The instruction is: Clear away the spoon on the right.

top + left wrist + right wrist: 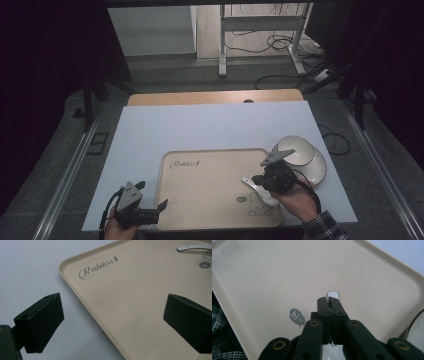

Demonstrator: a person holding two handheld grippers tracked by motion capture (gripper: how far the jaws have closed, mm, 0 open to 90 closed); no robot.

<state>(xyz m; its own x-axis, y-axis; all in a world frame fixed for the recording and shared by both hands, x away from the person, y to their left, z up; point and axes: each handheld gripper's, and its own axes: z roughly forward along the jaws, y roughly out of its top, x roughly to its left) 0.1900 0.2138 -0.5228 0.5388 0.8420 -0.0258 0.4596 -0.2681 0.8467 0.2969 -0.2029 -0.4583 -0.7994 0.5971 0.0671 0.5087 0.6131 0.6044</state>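
Right claw [259,184] clamped on a white ceramic spoon [260,191] over the beige tray's [210,220] right half, near its front edge.

In the right gripper view the closed jaws hid most of the spoon; only its tip [333,294] showed past them, and the "hi~" bubble [297,317] lay just beside. The left claw [152,212] stood open and empty at the tray's front left corner, straddling its rim [75,292]. Stacked white bowls [305,157] sat on the desk off the tray's right edge, partly covered by the right gripper's plate.
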